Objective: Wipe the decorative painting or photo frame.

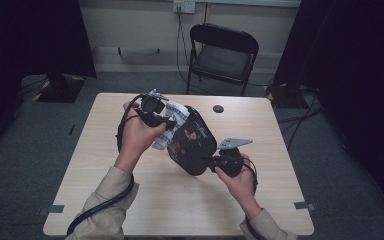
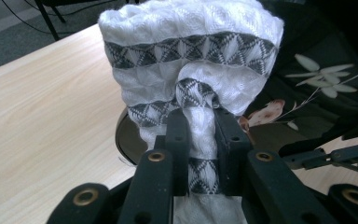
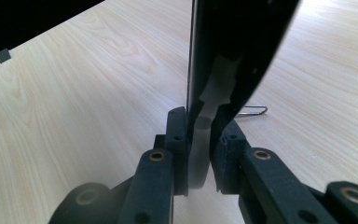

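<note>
High view: at left, your left claw [image 1: 166, 121] holds a white cloth with grey patterned bands [image 1: 171, 125] against the upper edge of a black floral tray [image 1: 192, 141], apparently so the cloth can wipe the tray's face while the tray is kept off the desk [image 1: 105, 165]. Left gripper view: the jaws are clenched on a bunched fold of the cloth [image 2: 191, 60], the rest billowing ahead of them as a pad, with the tray's flower print [image 2: 324, 77] just beside it. Moving right, your right claw [image 1: 211, 161] pinches the tray's lower rim, tilting it up on edge to present its surface to the cloth. Right gripper view: the jaws are closed on that dark rim [image 3: 214, 65], steadying it above the desk [image 3: 74, 116], where a small wire clip [image 3: 252, 111] lies beyond.
</note>
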`<state>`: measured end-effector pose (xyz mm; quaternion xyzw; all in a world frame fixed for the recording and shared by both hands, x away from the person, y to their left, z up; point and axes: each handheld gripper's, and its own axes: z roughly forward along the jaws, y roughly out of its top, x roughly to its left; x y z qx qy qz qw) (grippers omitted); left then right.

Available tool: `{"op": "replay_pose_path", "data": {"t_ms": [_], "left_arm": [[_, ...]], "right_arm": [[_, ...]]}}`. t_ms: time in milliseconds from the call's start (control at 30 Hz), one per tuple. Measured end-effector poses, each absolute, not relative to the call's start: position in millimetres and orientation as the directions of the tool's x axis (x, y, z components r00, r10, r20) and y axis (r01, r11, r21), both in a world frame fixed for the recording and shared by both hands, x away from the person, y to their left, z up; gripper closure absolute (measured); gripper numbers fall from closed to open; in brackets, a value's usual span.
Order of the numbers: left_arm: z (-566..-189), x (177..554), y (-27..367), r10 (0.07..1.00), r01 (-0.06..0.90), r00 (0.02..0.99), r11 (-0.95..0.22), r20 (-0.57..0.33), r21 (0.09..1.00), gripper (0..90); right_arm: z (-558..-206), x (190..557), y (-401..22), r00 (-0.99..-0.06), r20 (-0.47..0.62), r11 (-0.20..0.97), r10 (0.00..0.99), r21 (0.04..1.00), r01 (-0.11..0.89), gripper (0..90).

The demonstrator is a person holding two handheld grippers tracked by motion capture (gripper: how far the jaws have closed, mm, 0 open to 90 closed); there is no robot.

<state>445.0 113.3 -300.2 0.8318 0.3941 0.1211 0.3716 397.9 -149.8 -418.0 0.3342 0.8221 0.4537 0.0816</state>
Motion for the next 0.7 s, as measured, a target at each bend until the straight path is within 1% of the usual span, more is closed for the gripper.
{"op": "replay_pose_path", "data": {"t_ms": [267, 700], "left_arm": [[-320, 445, 111, 0.746, 0.587, 0.658, -0.421, -0.104, 0.691, 78.0], [-365, 441, 113, 0.746, 0.626, 0.652, -0.426, -0.138, 0.653, 78.0]], "right_arm": [[-418, 398, -149, -0.762, 0.168, 0.365, 0.625, 0.800, 0.476, 79.2], [-418, 398, -149, -0.762, 0.169, 0.362, 0.626, 0.802, 0.475, 79.1]]}}
